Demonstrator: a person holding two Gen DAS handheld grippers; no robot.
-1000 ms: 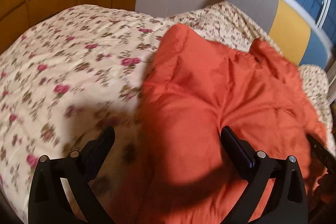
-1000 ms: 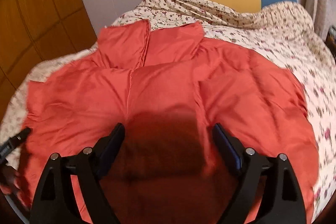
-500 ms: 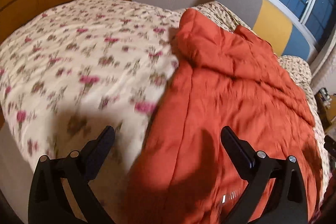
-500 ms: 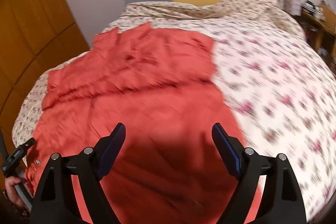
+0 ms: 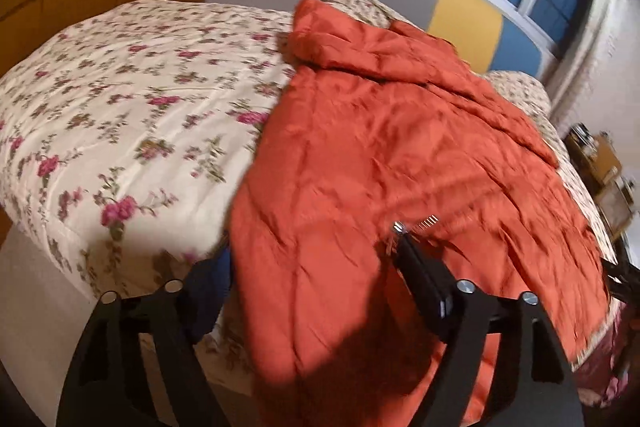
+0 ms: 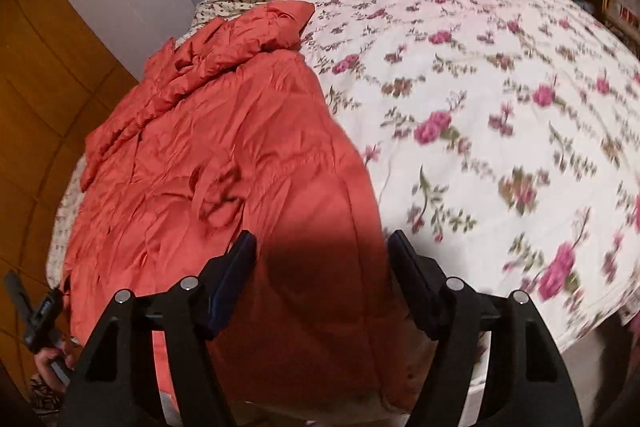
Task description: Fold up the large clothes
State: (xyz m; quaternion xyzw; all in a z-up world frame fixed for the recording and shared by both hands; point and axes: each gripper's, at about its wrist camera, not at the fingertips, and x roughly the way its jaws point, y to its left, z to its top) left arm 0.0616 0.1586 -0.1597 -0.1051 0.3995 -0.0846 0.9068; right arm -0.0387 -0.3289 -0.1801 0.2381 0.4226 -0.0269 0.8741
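left gripper (image 5: pixel 312 267): jaws spread wide, holding nothing; right gripper (image 6: pixel 322 259): jaws spread wide, holding nothing

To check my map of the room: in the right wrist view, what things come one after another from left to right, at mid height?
Orange wood panelling → red padded coat → floral bedspread.

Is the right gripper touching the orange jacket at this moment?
Cannot tell. In the right wrist view the right gripper stands open over the orange jacket, but no contact or gap shows plainly.
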